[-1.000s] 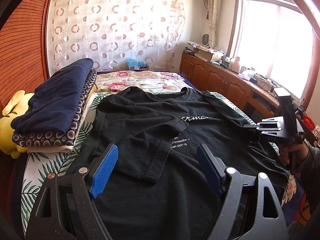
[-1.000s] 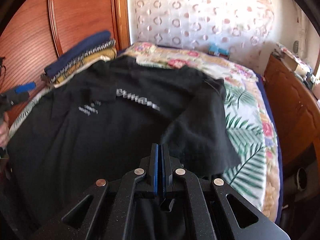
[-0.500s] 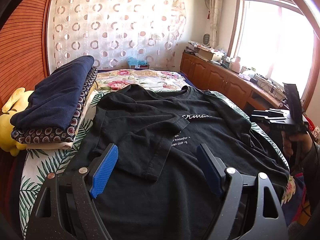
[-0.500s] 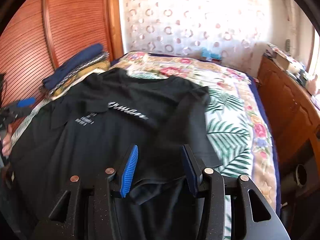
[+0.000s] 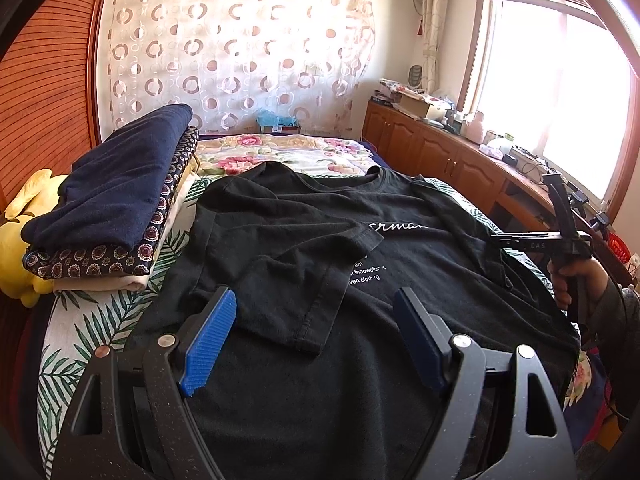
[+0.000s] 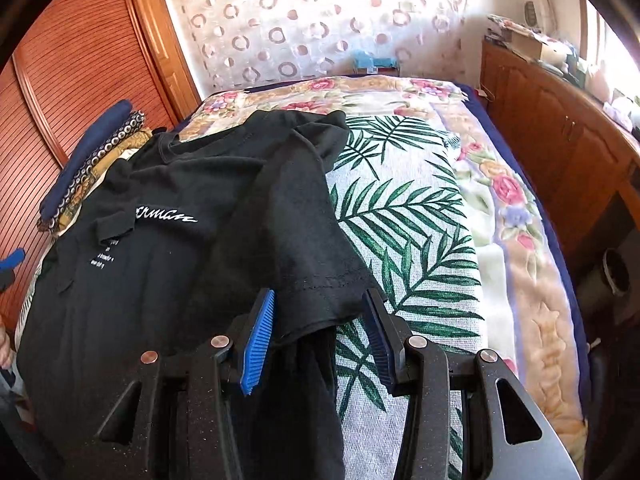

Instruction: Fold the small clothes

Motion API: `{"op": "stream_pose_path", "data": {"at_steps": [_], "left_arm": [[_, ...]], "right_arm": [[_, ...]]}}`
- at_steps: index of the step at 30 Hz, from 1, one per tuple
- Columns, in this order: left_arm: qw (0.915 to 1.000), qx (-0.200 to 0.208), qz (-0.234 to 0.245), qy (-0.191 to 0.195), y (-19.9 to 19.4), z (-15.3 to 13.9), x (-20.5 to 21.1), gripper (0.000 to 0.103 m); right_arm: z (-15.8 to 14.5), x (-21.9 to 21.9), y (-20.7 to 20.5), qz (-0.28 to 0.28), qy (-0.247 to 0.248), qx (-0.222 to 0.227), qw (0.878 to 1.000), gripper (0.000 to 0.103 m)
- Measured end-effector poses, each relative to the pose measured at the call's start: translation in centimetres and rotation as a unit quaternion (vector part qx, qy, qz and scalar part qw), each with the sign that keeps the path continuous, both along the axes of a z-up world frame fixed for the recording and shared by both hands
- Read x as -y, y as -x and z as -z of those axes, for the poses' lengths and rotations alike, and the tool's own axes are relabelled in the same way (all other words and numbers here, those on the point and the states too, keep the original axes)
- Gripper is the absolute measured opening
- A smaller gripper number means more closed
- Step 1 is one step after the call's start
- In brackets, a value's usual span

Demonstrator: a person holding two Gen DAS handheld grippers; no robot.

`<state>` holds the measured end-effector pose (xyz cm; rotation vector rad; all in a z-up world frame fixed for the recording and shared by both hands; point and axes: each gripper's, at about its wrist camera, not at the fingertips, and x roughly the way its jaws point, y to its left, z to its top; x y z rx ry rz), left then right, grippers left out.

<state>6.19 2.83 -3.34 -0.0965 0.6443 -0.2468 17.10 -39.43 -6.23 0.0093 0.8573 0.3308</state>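
Since one second ago the right hand-held gripper (image 6: 320, 340) has let go: its blue pads, then pressed flat together, now stand apart, and its view has rolled and slid toward the right edge of the black T-shirt (image 5: 360, 280). The left hand-held gripper (image 5: 316, 344) has not moved and its jaws have stayed wide and released, with nothing between them.

At the far left of the left wrist view a yellow plush toy (image 5: 20, 240) lies beside a stack of folded clothes (image 5: 116, 208), navy on top, patterned below. The T-shirt lies spread on the bed (image 5: 100, 320), just beside the stack, its left sleeve folded inward over the chest and covering the start of the white lettering. The left hand-held gripper hangs low over the hem, tilted downward. At the right edge of this view the right hand-held gripper appears from the side, held by a hand (image 5: 572, 276) in a dark sleeve, at the shirt's right side.

The right wrist view shows what the other does not: the right sleeve hem lies between the open pads, and the pads do not press on it. It also shows the palm-leaf bedcover (image 6: 420, 240) bare to the right of the shirt, and a wooden cabinet (image 6: 560, 140) along the wall. Only a blue pad tip of the left hand-held gripper shows at its left edge.
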Motion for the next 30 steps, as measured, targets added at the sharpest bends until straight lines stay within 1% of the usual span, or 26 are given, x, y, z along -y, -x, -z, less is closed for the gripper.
{"op": "stream_pose_path", "data": {"at_steps": [1, 4, 6, 7, 8, 10, 12, 14, 19, 22, 26, 28, 30], "left_arm": [[1.0000, 0.000, 0.000, 0.000, 0.0, 0.0, 0.0, 0.081], [1.0000, 0.000, 0.000, -0.001, 0.0, 0.0, 0.0, 0.081], [1.0000, 0.001, -0.001, -0.002, 0.1, 0.0, 0.0, 0.081], [1.0000, 0.001, -0.001, -0.001, 0.1, 0.0, 0.0, 0.081], [1.0000, 0.001, -0.002, -0.001, 0.1, 0.0, -0.1, 0.081], [1.0000, 0.001, -0.003, 0.000, 0.1, 0.0, -0.2, 0.081], [1.0000, 0.001, -0.004, 0.001, 0.2, 0.0, -0.2, 0.081], [1.0000, 0.000, -0.004, 0.002, 0.2, 0.0, -0.2, 0.081], [1.0000, -0.001, -0.006, 0.001, 0.2, 0.1, -0.4, 0.081], [1.0000, -0.001, -0.007, 0.001, 0.2, 0.1, -0.5, 0.081], [1.0000, -0.001, -0.009, 0.003, 0.4, 0.1, -0.7, 0.081], [0.9999, -0.002, -0.010, 0.004, 0.4, 0.2, -0.8, 0.081], [0.9999, -0.003, -0.011, 0.004, 0.5, 0.2, -0.9, 0.081]], "right_arm": [[-0.2, 0.7, 0.2, 0.000, -0.002, -0.001, 1.000, 0.047], [-0.5, 0.2, -0.3, -0.001, -0.001, 0.006, 1.000, 0.045], [-1.2, 0.5, 0.1, -0.010, -0.007, 0.024, 1.000, 0.016], [-1.5, 0.5, 0.3, -0.012, -0.006, 0.033, 0.999, 0.008], [-1.9, 0.3, 0.5, -0.014, -0.004, 0.043, 0.999, 0.005], [-2.3, -0.3, 0.9, -0.028, 0.000, 0.050, 0.998, 0.004], [-2.6, -0.8, 1.2, -0.031, 0.013, 0.061, 0.998, 0.004], [-2.9, -1.1, 1.4, -0.037, 0.015, 0.070, 0.997, 0.004], [-4.2, -2.2, 2.0, -0.040, 0.029, 0.110, 0.993, 0.004], [-5.0, -3.6, 2.1, -0.054, 0.026, 0.128, 0.990, 0.004], [-5.6, -5.9, 2.2, -0.086, 0.020, 0.136, 0.987, 0.004], [-5.6, -7.3, 2.5, -0.111, 0.016, 0.130, 0.985, 0.004], [-5.4, -8.5, 2.8, -0.128, 0.025, 0.125, 0.983, 0.004]]}}
